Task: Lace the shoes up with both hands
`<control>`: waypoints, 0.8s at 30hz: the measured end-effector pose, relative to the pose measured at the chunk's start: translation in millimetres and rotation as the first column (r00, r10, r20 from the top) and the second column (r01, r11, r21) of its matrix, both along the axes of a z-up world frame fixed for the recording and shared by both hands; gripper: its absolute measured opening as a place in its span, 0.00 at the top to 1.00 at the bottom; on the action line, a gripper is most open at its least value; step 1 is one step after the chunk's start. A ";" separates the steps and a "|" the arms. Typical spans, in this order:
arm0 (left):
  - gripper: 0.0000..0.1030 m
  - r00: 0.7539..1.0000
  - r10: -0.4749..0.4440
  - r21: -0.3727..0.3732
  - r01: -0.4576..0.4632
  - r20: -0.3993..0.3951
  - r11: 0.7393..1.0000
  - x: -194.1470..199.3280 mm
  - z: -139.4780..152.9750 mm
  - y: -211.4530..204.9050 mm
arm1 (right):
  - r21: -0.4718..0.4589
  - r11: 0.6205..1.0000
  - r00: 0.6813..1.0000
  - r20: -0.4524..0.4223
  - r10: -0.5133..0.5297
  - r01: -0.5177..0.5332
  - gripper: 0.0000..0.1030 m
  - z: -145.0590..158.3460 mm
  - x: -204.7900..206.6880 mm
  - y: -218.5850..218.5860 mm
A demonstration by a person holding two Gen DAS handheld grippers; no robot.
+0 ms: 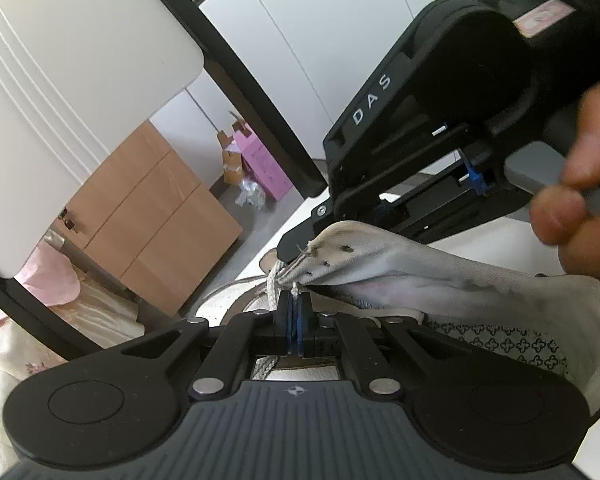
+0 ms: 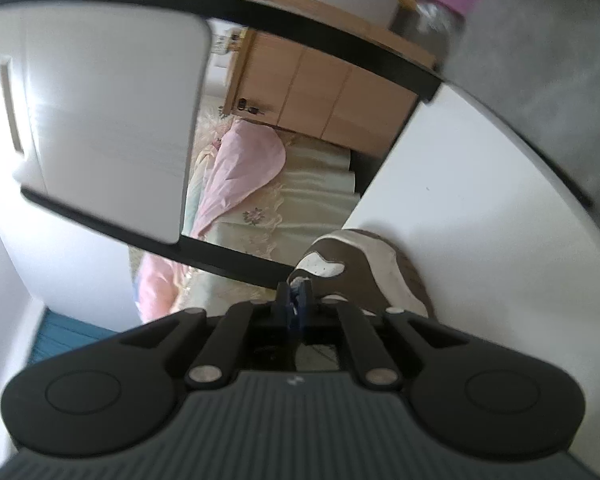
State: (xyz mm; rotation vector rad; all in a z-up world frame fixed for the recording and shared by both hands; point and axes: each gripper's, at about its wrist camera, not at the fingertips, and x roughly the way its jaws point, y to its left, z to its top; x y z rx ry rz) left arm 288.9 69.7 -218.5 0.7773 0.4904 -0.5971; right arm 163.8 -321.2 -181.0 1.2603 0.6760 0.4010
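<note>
In the left wrist view, I am looking along my left gripper, whose fingers are pressed together at lower centre, pinching a thin strand of the white shoelace between the blue pads. The shoe is lying right behind the fingertips, filling the right middle of the frame: grubby off-white canvas, dark eyelet holes dotted along the raised flap, frayed threads at its edge, and a grey clover-patterned lining showing at lower right. My right gripper is coming in from the upper right, its black tip resting at the eyelet edge of the flap (I cannot tell from here how its fingers stand). The hand holding it is blurring at the right edge.

In the right wrist view, I am seeing the right gripper at lower centre with its fingers nearly together, clamping a bit of pale shoe fabric between the pads. The shoe is sitting just beyond, brown and white with a perforated white patch, on the white table filling the right side.
</note>
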 end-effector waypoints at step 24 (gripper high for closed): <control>0.97 0.995 -0.077 0.055 0.073 0.057 0.996 46.9 -12.8 12.8 | -0.083 0.994 0.997 0.010 0.076 -0.075 0.80 16.8 9.1 -8.0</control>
